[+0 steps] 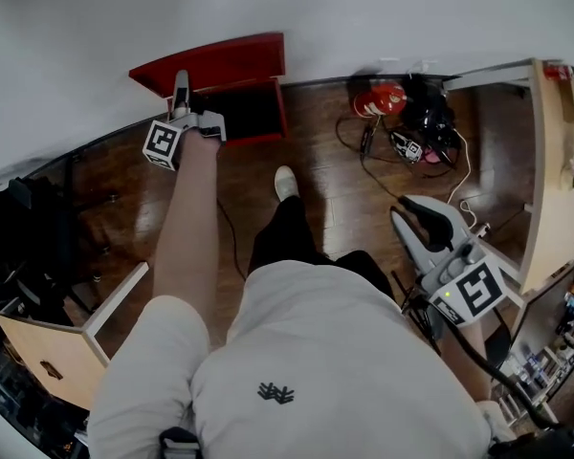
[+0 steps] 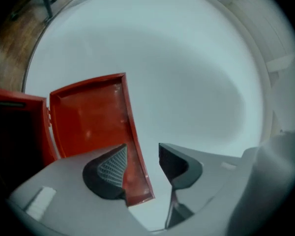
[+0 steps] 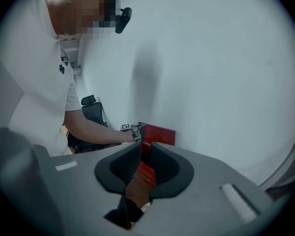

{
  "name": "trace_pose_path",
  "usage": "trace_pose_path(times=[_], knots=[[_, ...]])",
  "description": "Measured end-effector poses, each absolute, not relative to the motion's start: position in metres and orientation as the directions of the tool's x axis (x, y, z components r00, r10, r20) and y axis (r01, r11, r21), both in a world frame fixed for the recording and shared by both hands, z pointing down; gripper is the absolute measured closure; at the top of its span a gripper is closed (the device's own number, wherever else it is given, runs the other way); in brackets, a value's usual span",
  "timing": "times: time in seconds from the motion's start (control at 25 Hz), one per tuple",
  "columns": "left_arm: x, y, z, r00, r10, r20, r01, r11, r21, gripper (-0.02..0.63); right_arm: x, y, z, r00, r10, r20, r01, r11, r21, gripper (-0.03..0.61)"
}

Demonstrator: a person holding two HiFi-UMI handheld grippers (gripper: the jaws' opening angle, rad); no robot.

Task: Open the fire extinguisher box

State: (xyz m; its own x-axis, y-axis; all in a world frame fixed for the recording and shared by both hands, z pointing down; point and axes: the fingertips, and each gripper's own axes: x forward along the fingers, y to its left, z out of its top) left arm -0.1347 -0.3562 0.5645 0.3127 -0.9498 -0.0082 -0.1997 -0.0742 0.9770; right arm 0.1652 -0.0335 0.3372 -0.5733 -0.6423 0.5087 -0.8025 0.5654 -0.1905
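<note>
**Fig. — Left gripper at the raised lid of the fire extinguisher box**

Head view. The fire extinguisher box [image 1: 281, 105], red with a dark interior, stood on the dark wooden floor [image 1: 325, 194] against the white wall [image 1: 383, 8]. Its lid [image 1: 215, 65] was swung up and leaned near the wall. I had the left gripper [image 1: 182, 86] reaching out on a straight arm to the lid's free edge. The right gripper [image 1: 411, 213] hung well apart from the box, over the floor at the right.

Left gripper view. The jaws of the left gripper [image 2: 142, 157] were apart. The lid's [image 2: 88, 117] edge stood between them, just beside the ribbed pad [image 2: 113, 166] and clear of the other jaw. The box body [image 2: 14, 132] showed at the left.

Right gripper view. The jaws of the right gripper [image 3: 146, 154] were drawn together to a thin slit with nothing in it. The box [image 3: 160, 134] and the left gripper [image 3: 132, 131] showed far off against the wall.

Markings. Each marker cube [image 1: 163, 143] [image 1: 478, 293] bore a black-and-white square pattern. A small dark emblem [image 1: 275, 392] sat on the person's white shirt. I could read no lettering on either.

Room. Black cables [image 1: 430, 127] and a red-and-white object [image 1: 381, 98] lay near the wall. A pale wooden cabinet [image 1: 545, 180] stood at the right, and a pale wooden drawer [image 1: 48, 352] at the lower left.
</note>
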Motion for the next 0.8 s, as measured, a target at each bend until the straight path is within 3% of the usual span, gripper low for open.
trace_pose_path(times=[0.2,0.36,0.52,0.8], knots=[[-0.129,-0.264,0.499,0.473,-0.878,-0.074,-0.302,-0.241,0.922,0.43,0.172,0.028,0.33,-0.574,-0.688,0.445,-0.8,0.586,-0.127,0.515],[-0.129,-0.166,0.46,0.618,-0.786,-0.031,-0.483,-0.41,0.774,0.439,0.172,0.088,0.332,-0.588,-0.715,0.378,-0.792,0.603,-0.094,0.515],[-0.115,-0.019,0.404,0.748,-0.662,-0.056,-0.492,-0.608,0.624,0.473,0.145,0.17,0.335,-0.641,-0.681,0.353,-0.746,0.661,-0.08,0.515],[-0.118,0.178,0.345,0.858,-0.509,0.076,-0.498,-0.783,0.372,0.499,0.107,0.266,0.317,-0.667,-0.664,0.338,-0.718,0.693,-0.057,0.516]])
